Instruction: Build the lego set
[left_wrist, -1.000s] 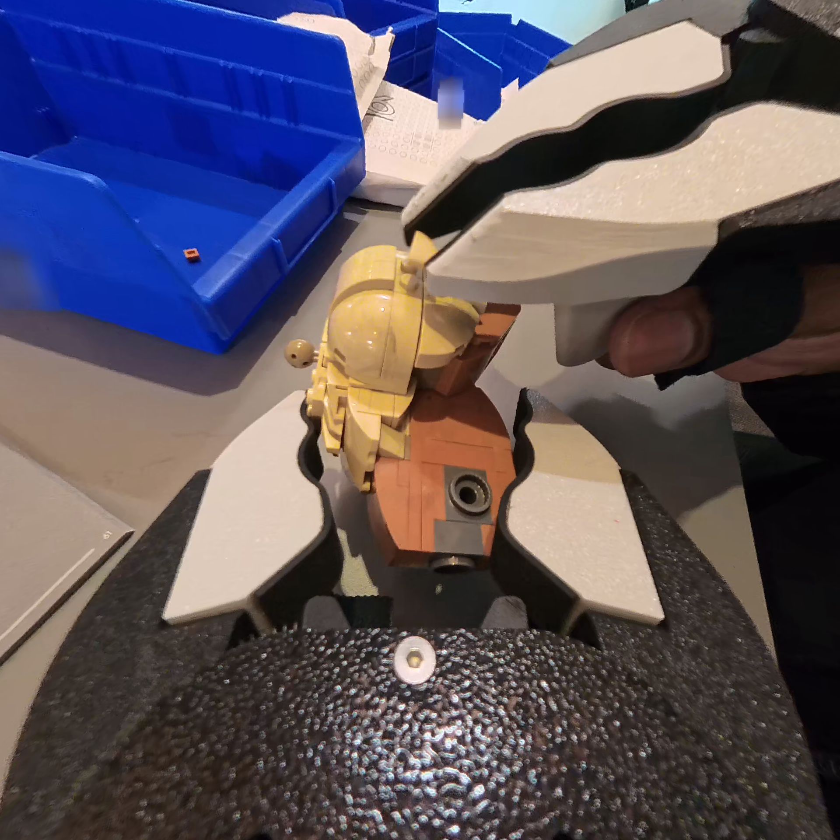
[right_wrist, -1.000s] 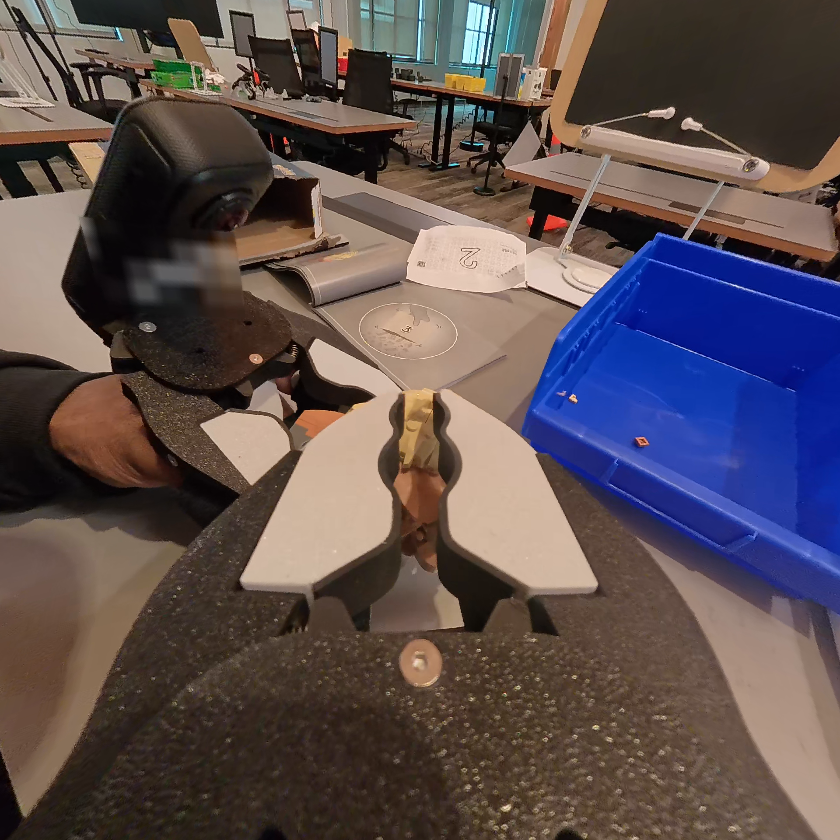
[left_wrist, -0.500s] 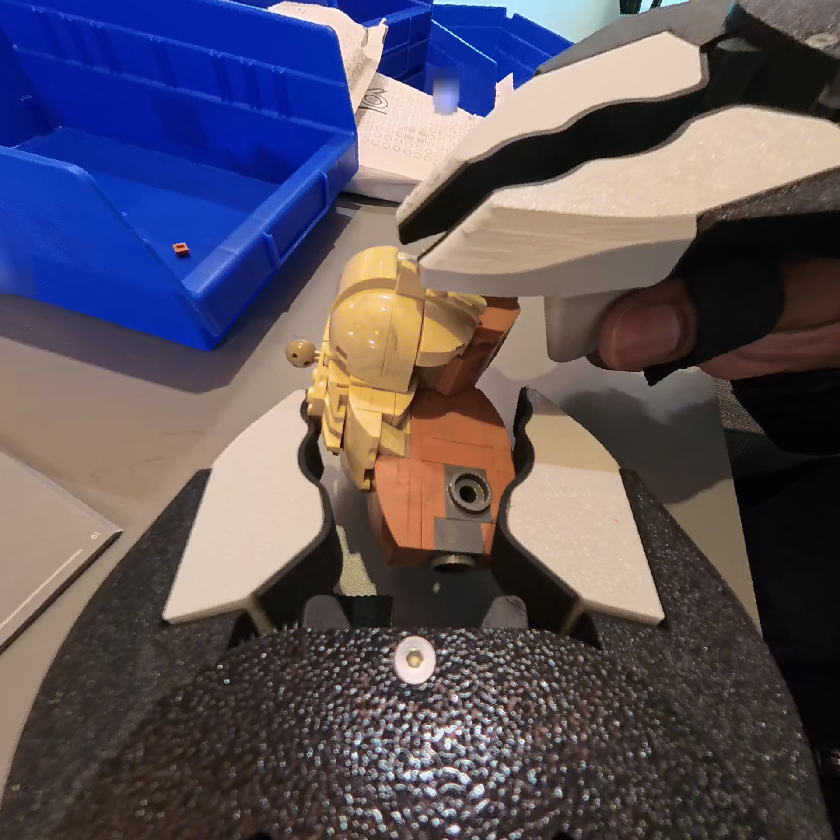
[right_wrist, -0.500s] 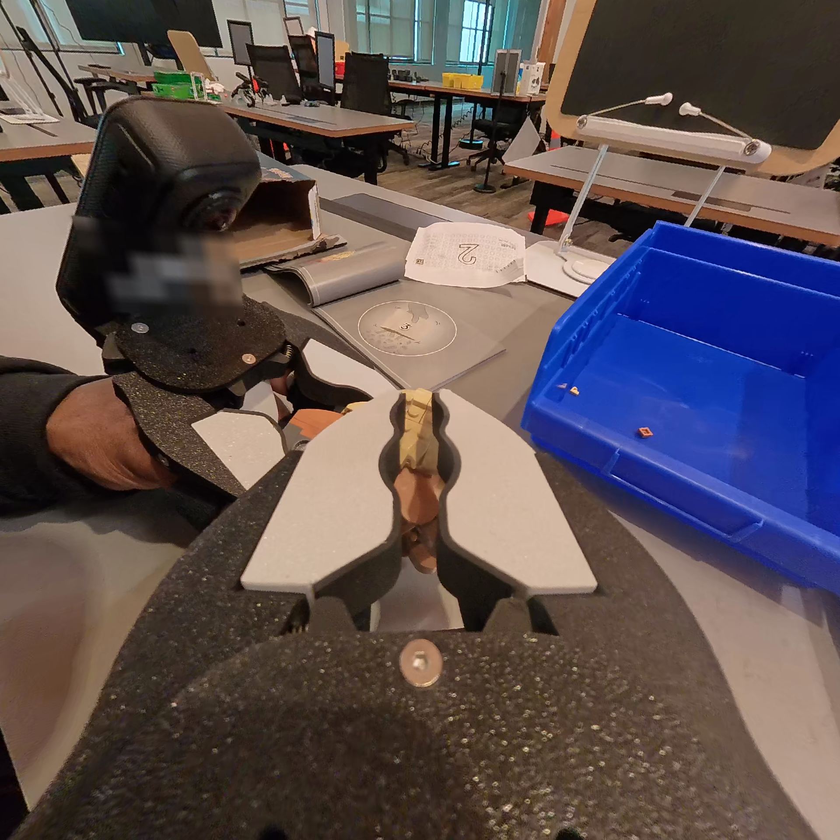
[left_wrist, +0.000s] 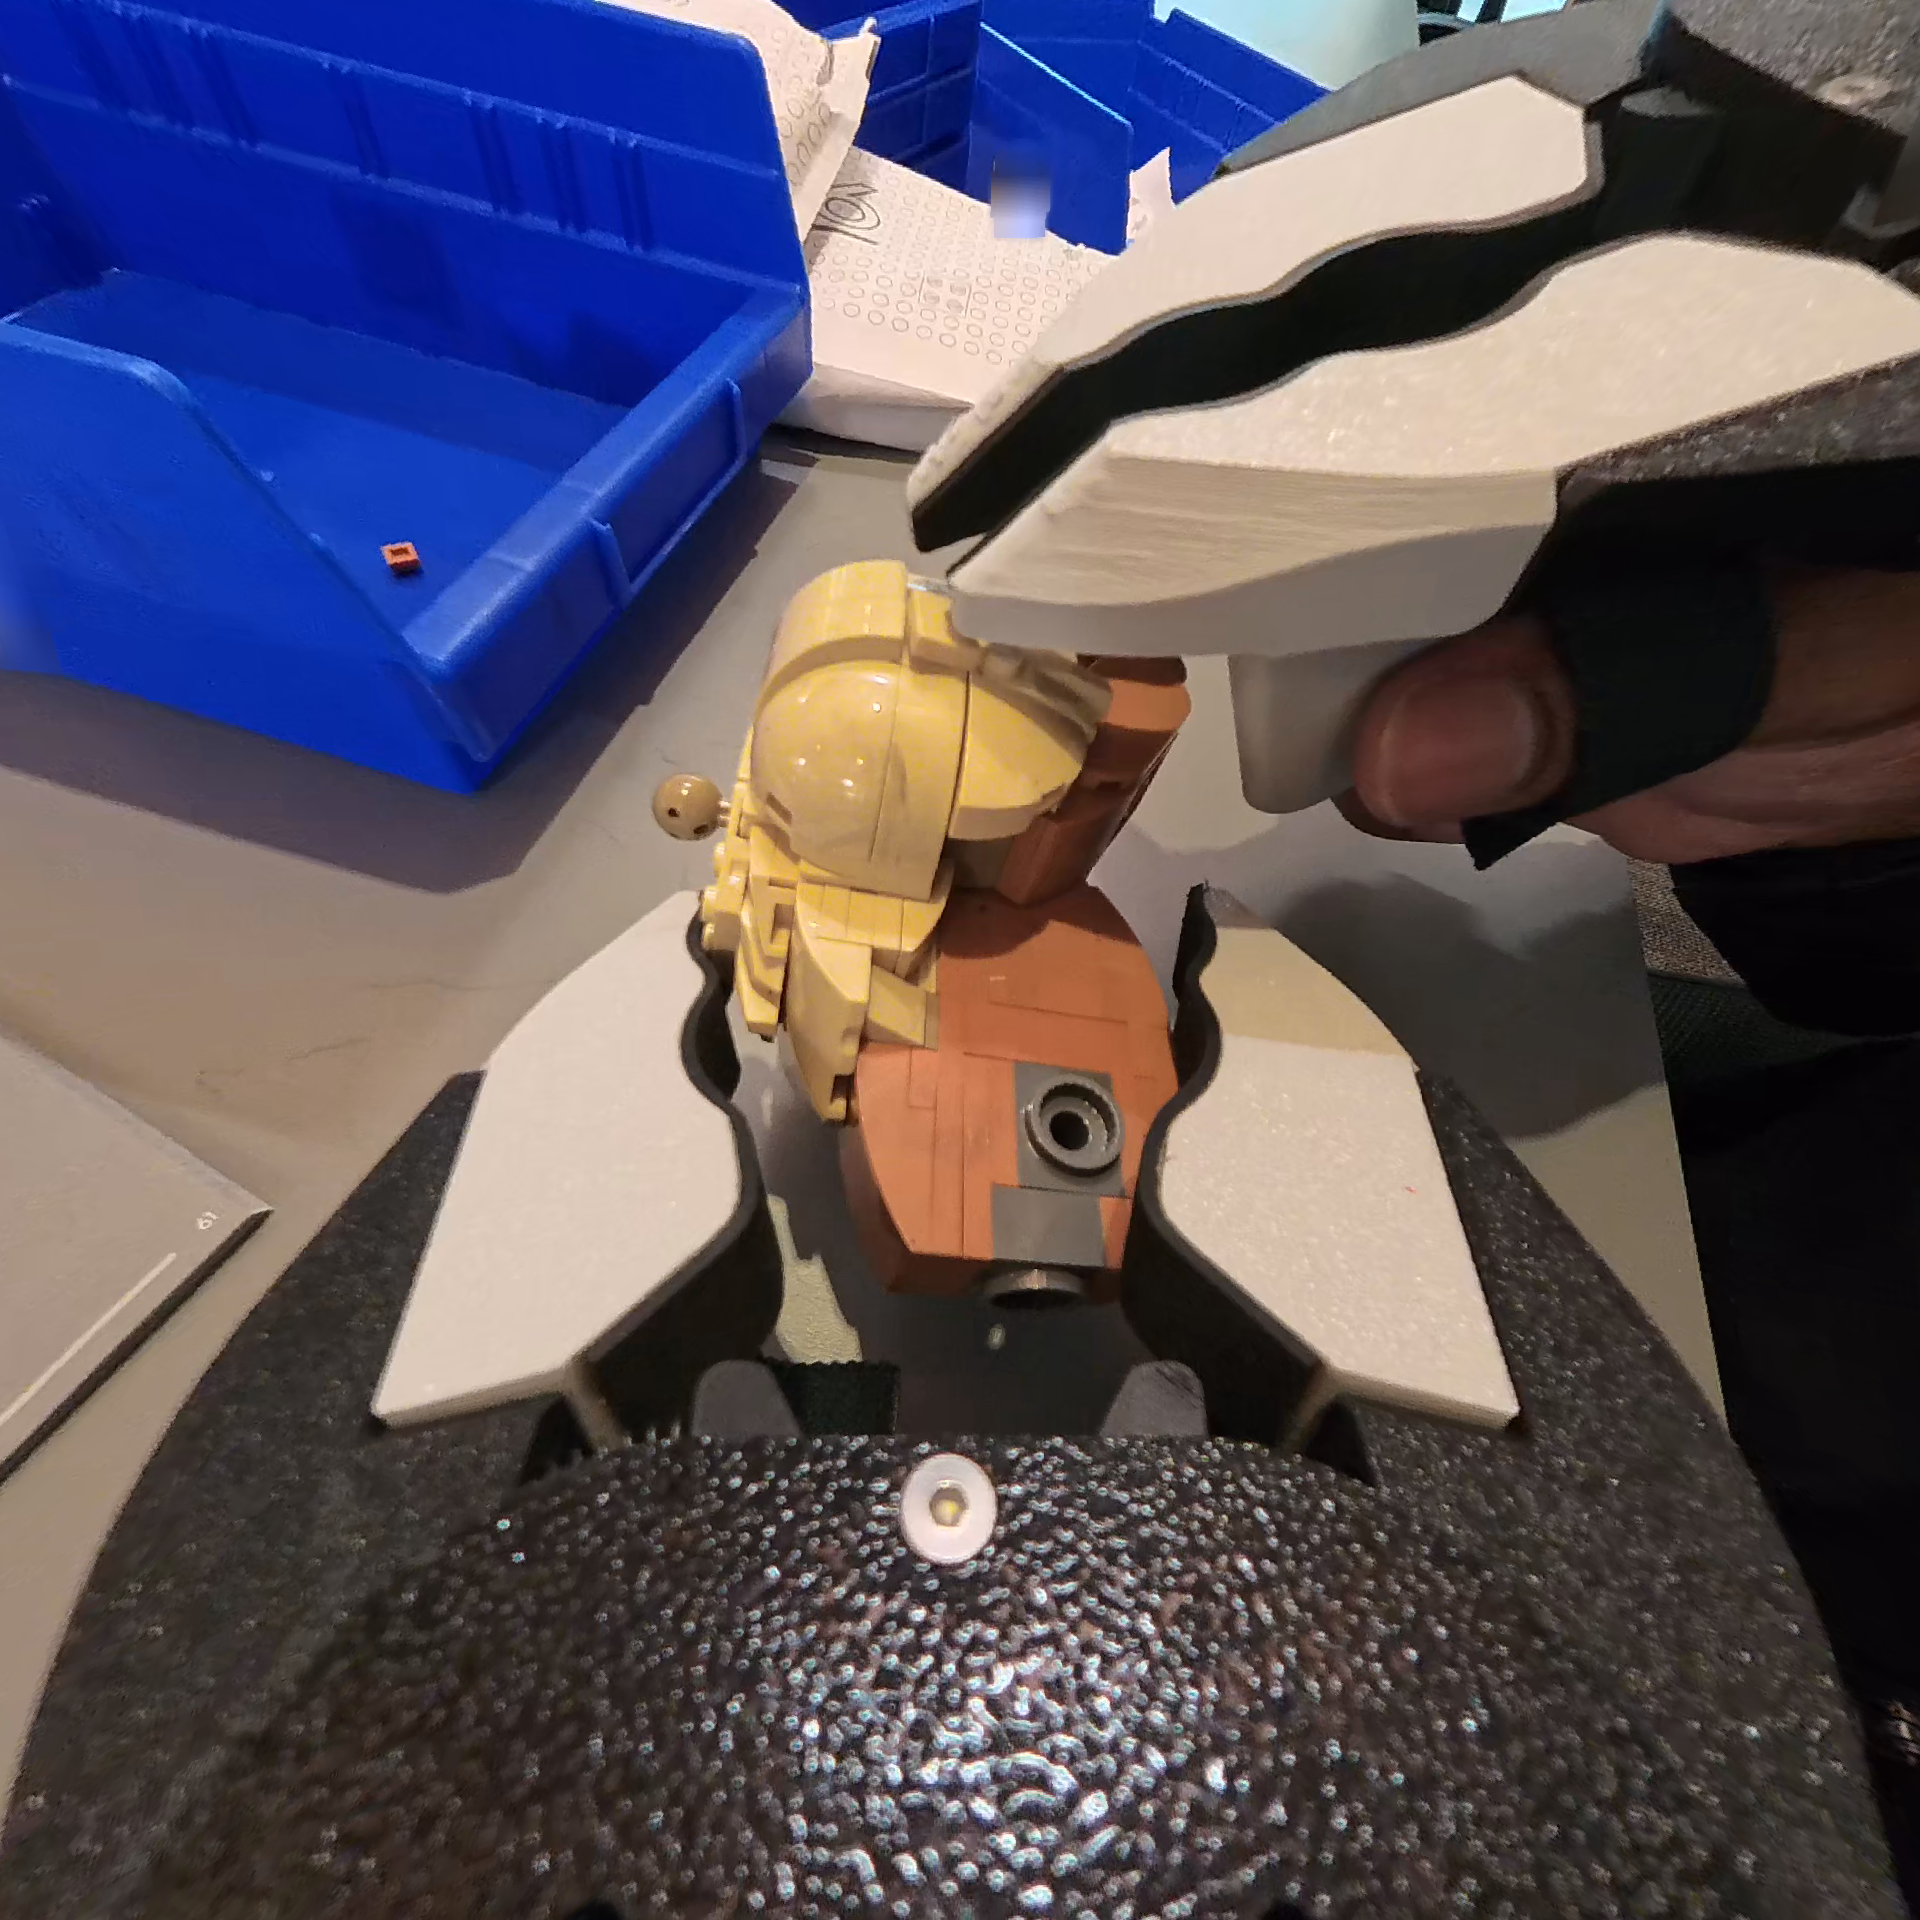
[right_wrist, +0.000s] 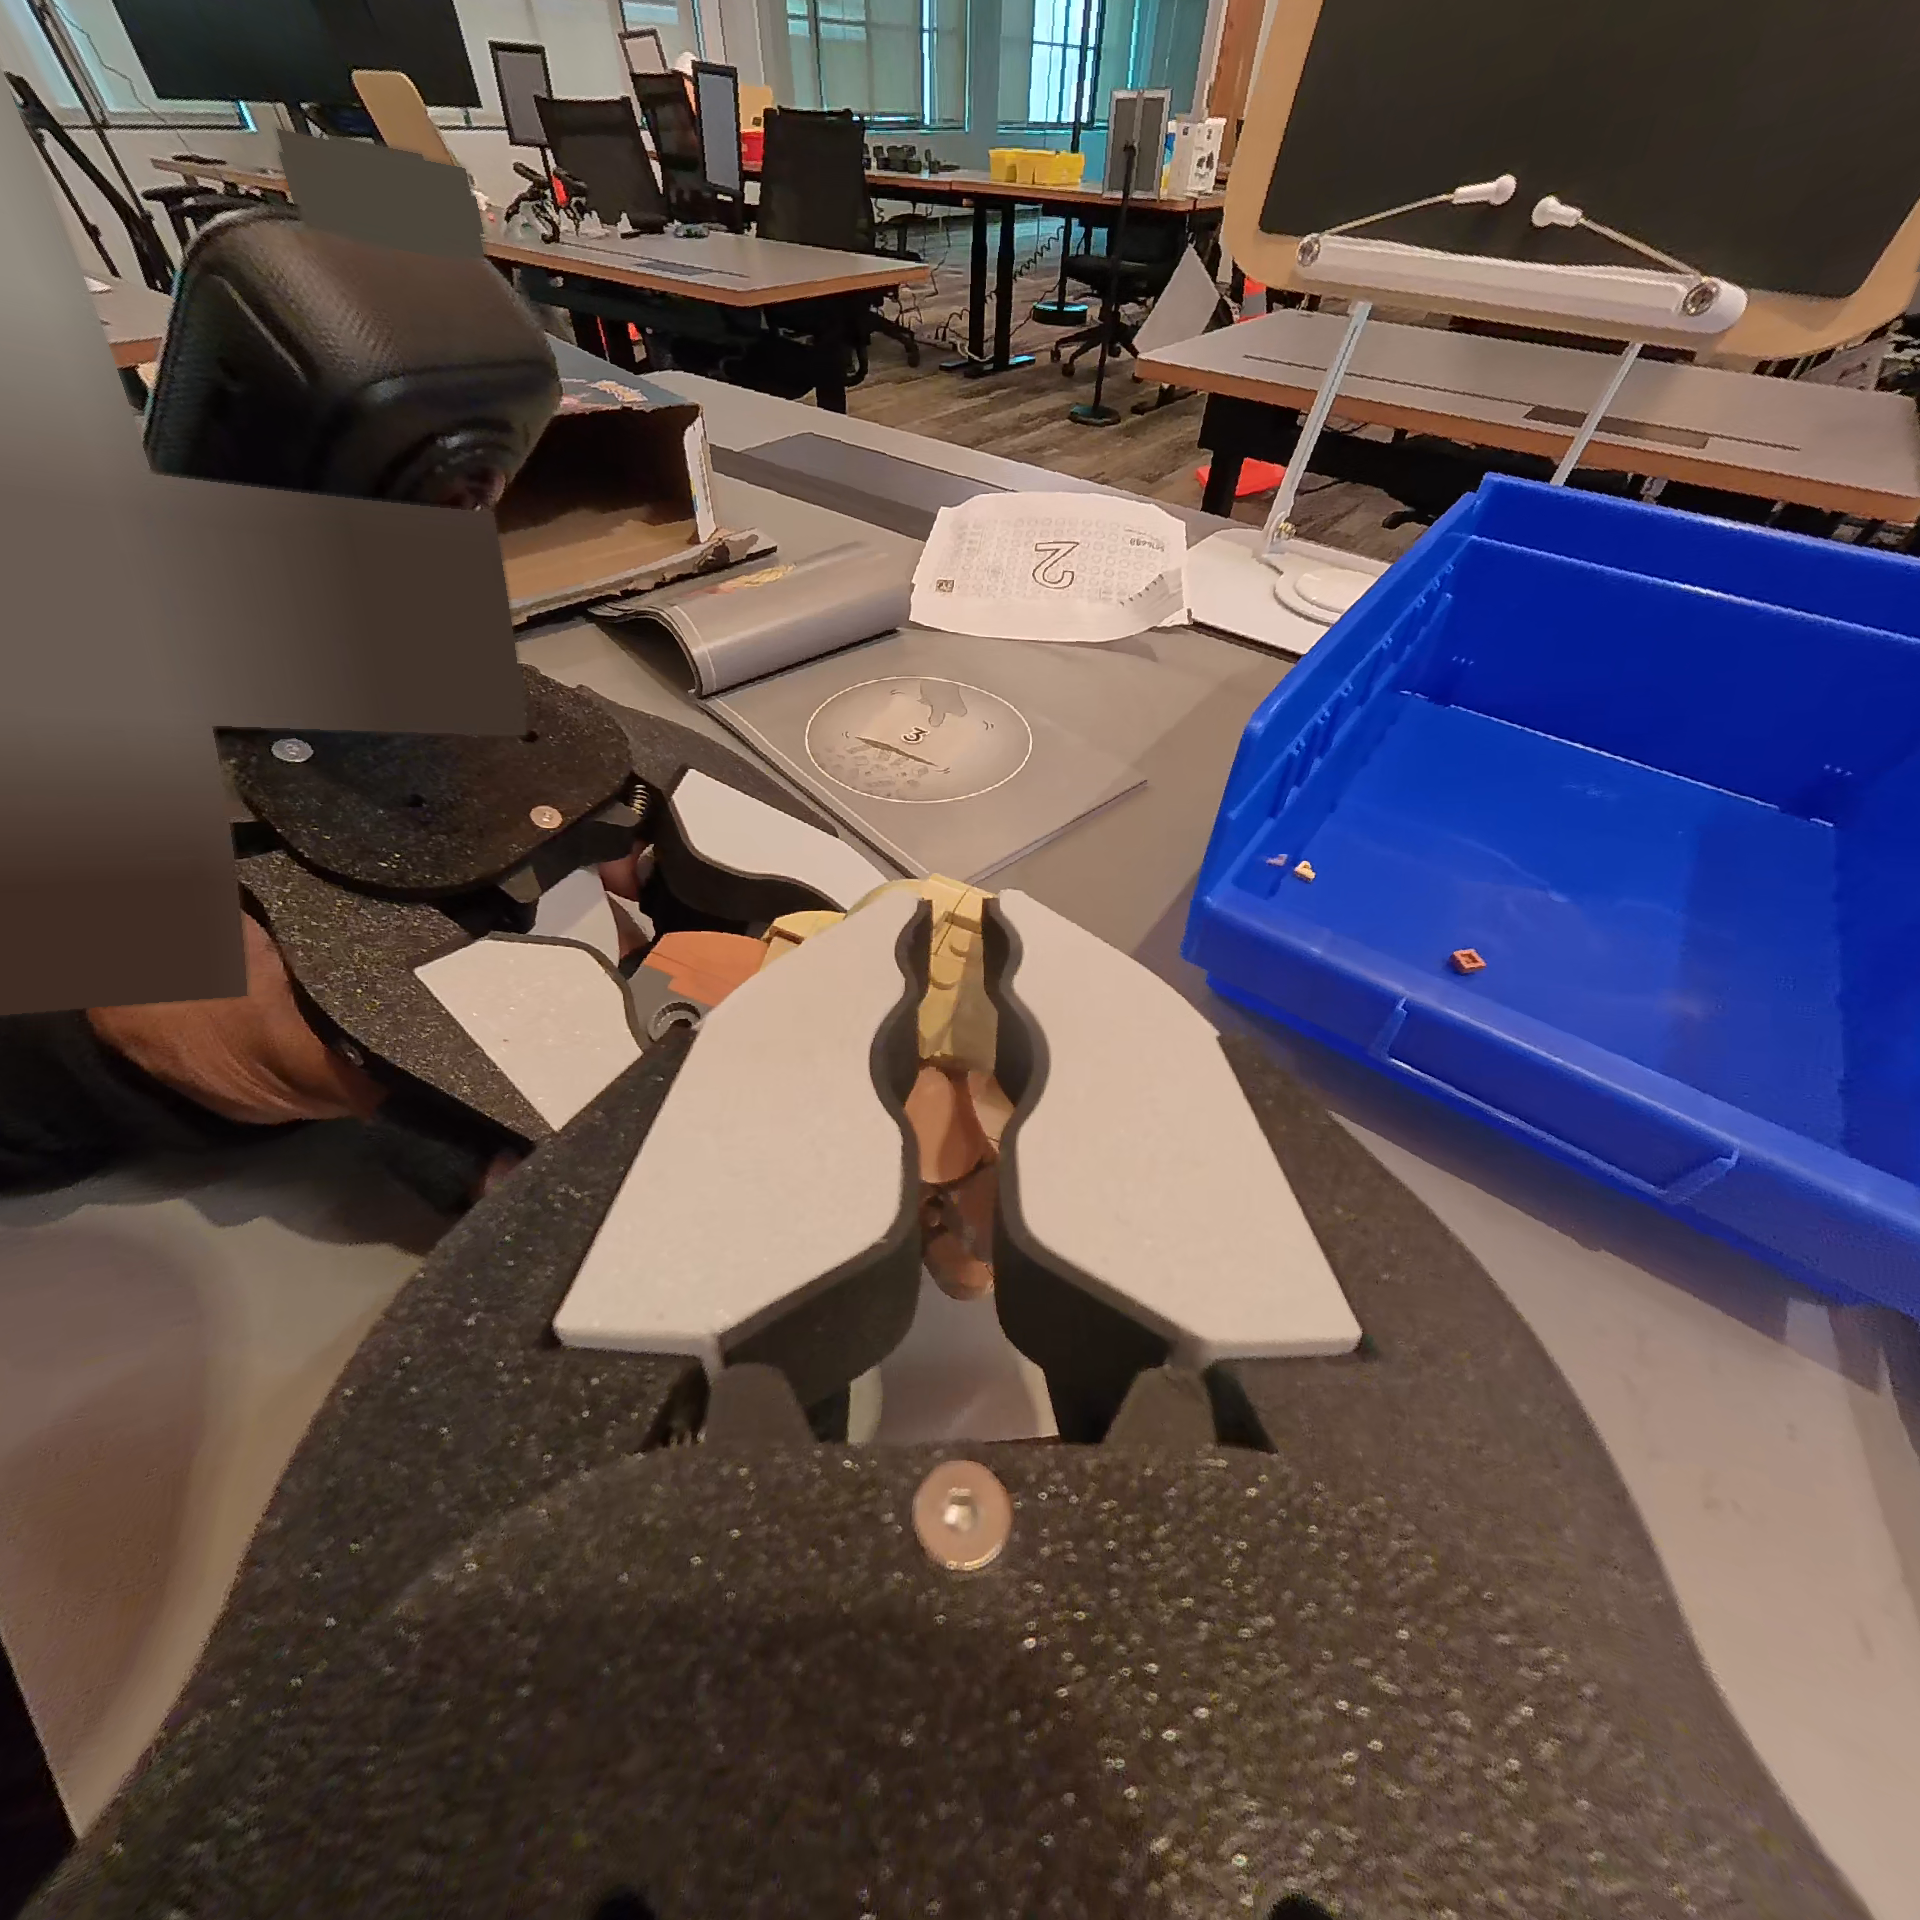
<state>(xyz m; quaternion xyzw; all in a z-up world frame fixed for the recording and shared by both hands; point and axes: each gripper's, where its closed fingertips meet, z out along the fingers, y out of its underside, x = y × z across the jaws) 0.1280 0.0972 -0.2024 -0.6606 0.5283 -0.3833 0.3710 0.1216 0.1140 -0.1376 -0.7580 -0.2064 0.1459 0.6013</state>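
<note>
Between the left gripper's (left_wrist: 940, 997) two grey fingers stands one brick-built model (left_wrist: 935, 935), tan on its left half, reddish-brown on its right, with a dark grey round socket low on the brown side. The jaws are spread wide around it. The right-hand finger's black pad lies against the brown flank; the left-hand pad sits close to the tan edge, though whether it presses there is hard to judge from this angle. A small tan ball sticks out from the model's left side, clear of the fingers.

From above and the right comes the right gripper (right_wrist: 951, 914), its jaws drawn nearly together and pinching a tan part at the top of the model (right_wrist: 951, 935). In its own view the tan piece fills the narrow slot between the pads, brown showing behind it. A hand (left_wrist: 1558, 748) in a dark fingerless glove grips its handle.

Counts:
- Grippers: two, both on the one model.
- Blue bin (right_wrist: 1558, 831) nearest: one, just right of the model in the right wrist view. More blue bins (left_wrist: 1039, 125) are stacked behind it, number unclear.
- Loose bits on that bin's floor: one small orange-brown square piece (right_wrist: 1465, 961), two tiny tan pieces (right_wrist: 1294, 868) near its corner.
- Open grey booklet (right_wrist: 935, 748): one, flat on the grey table (right_wrist: 1558, 1507).
- White printed paper sheet (right_wrist: 1049, 566): one, beyond the booklet.
- Torn cardboard box (right_wrist: 613, 509): one, on the far left.
</note>
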